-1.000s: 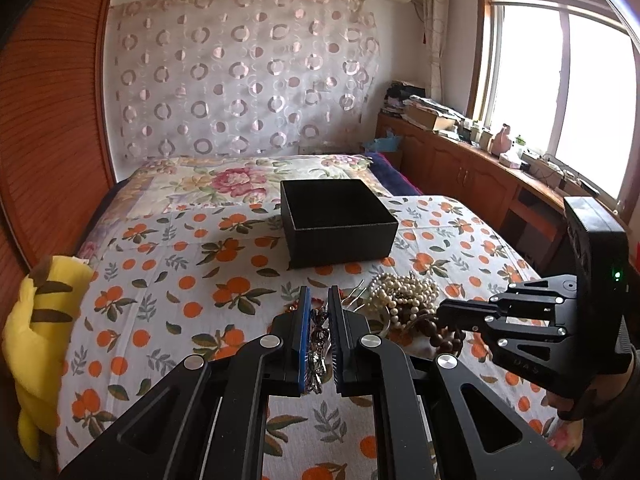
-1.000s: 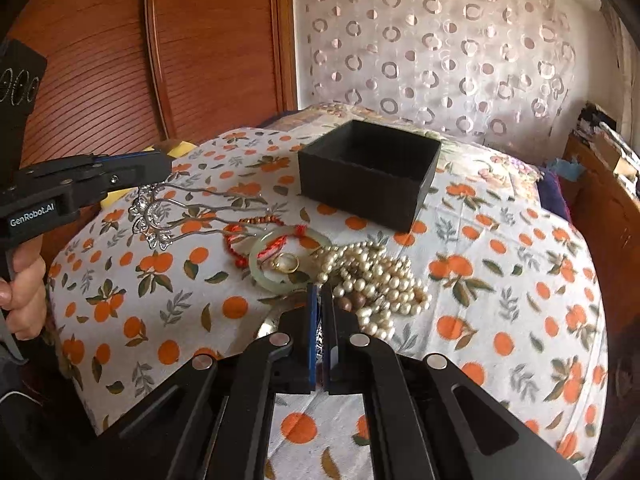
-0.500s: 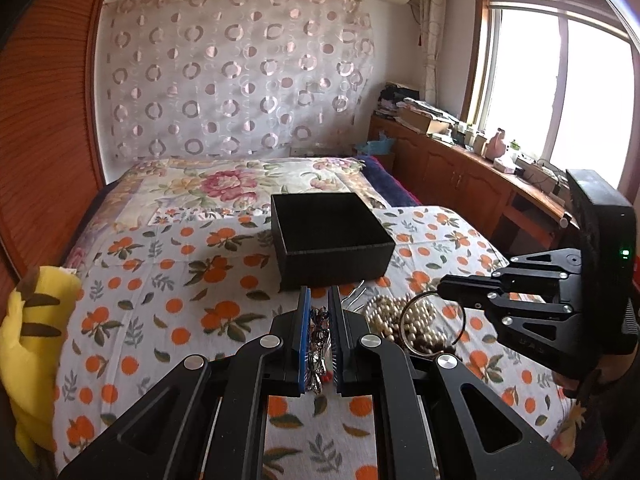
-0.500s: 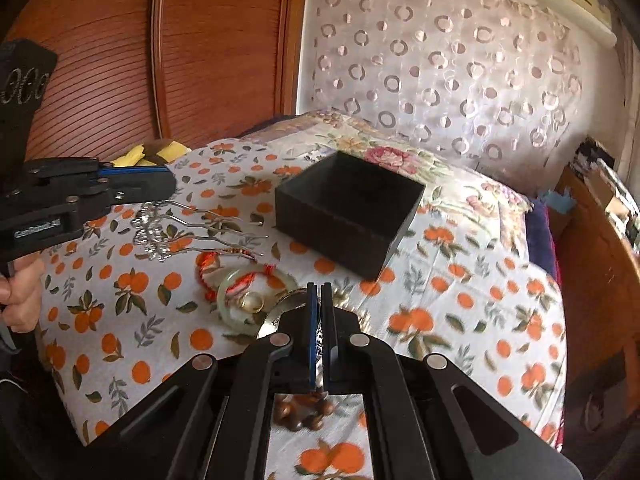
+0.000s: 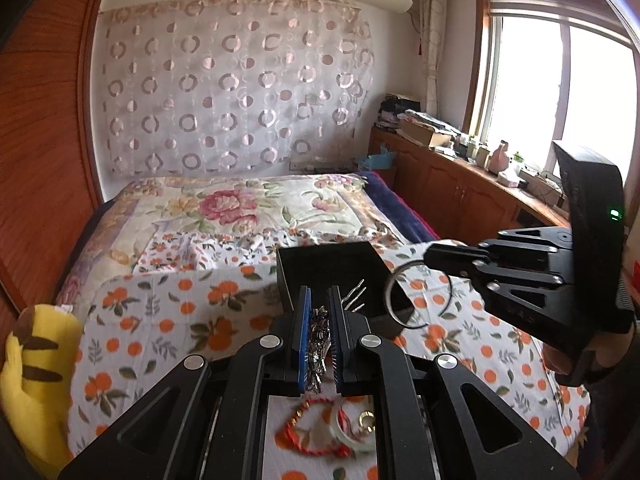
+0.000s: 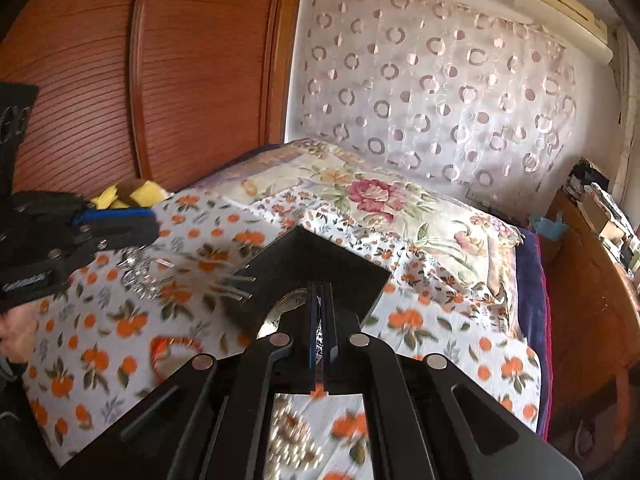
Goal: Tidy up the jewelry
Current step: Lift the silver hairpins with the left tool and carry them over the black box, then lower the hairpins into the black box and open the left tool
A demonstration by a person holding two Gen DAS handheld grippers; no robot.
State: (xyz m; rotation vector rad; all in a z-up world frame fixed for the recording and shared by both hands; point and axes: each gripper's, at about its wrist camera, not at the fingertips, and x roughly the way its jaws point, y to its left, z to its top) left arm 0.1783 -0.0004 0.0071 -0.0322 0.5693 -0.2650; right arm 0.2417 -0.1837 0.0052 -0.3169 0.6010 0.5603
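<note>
- The left gripper [image 5: 319,322] is nearly closed, its blue-edged pads clamped on a silver filigree hairpin [image 5: 318,340]; the ornate head sits between the pads and the prongs poke out past the tips towards the black box [image 5: 320,264].
- The right gripper [image 6: 319,320] is closed tight on a thin silver bangle [image 5: 416,294]. In the left wrist view the bangle hangs as an open ring below that gripper's tips, at the box's near right corner and partly in front of it.
- The box is the landmark: an open-topped, square, dark container sitting on the orange-print bedspread [image 5: 180,312]. Both grippers are on the near side of it, each pointing down and forward at its opening.
- The relation that counts: the box lies straight ahead of and just below both loads. The right gripper looks the nearer, since the bangle already overlaps the box's corner; the hairpin's long axis runs along the left gripper's fingers, prongs leading, so it would enter the box end first.
- Whether either piece is truly above the opening or only short of the near wall cannot be told from these angles.
- Still on the bedspread, on the near side of the box: a red cord bracelet [image 5: 316,424] touching a pale jade-like bangle [image 5: 352,430], and blurred pearly beads [image 6: 296,440].
- A yellow plush toy [image 5: 32,384] lies well to the left of the box, at the bed's edge.
</note>
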